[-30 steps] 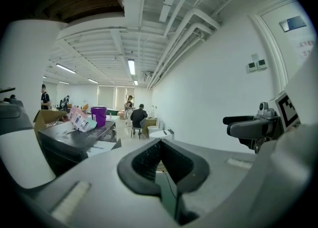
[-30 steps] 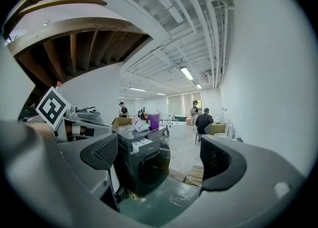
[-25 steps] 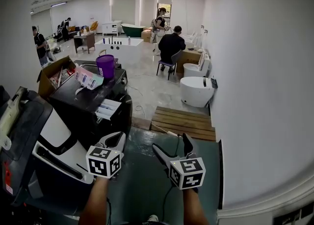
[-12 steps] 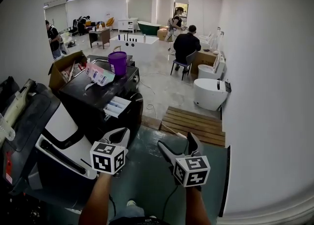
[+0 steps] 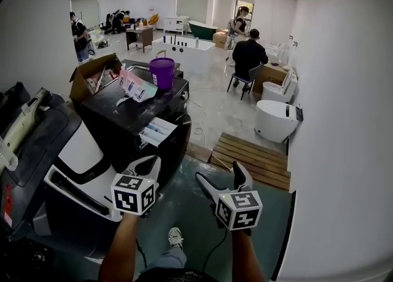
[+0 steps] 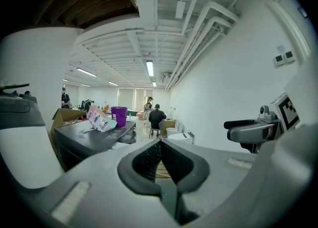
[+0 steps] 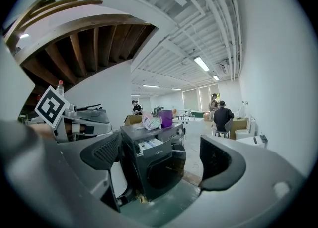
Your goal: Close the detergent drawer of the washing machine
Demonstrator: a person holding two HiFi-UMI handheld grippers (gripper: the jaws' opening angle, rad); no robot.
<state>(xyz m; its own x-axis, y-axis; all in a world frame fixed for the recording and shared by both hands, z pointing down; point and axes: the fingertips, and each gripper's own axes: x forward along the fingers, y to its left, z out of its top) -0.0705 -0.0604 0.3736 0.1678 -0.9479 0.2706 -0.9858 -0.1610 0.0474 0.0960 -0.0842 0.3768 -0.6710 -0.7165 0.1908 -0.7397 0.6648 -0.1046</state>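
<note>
The black front-loading washing machine (image 5: pixel 126 128) stands ahead on the left, and its white detergent drawer (image 5: pixel 158 131) sticks out of the upper front. My left gripper (image 5: pixel 146 165) hangs in front of the machine's lower front, apart from it. Its jaws are shut, with nothing between them (image 6: pixel 160 145). To the right, my right gripper (image 5: pixel 222 177) is held over the floor with its jaws open and empty. The right gripper view looks between those jaws at the machine (image 7: pixel 154 167) and the pulled-out drawer (image 7: pixel 148 145), still some way off.
A purple bucket (image 5: pixel 162 72), a detergent pouch (image 5: pixel 136 87) and a cardboard box (image 5: pixel 92 75) sit on or behind the machine's top. A white appliance (image 5: pixel 73 158) stands to its left. To the right are a wooden pallet (image 5: pixel 252 155) and a white toilet (image 5: pixel 276 120). People are in the far room.
The head view has swung left and moved nearer the machine, and a shoe now shows at the bottom. Both grippers keep their pose, left shut and right open.
</note>
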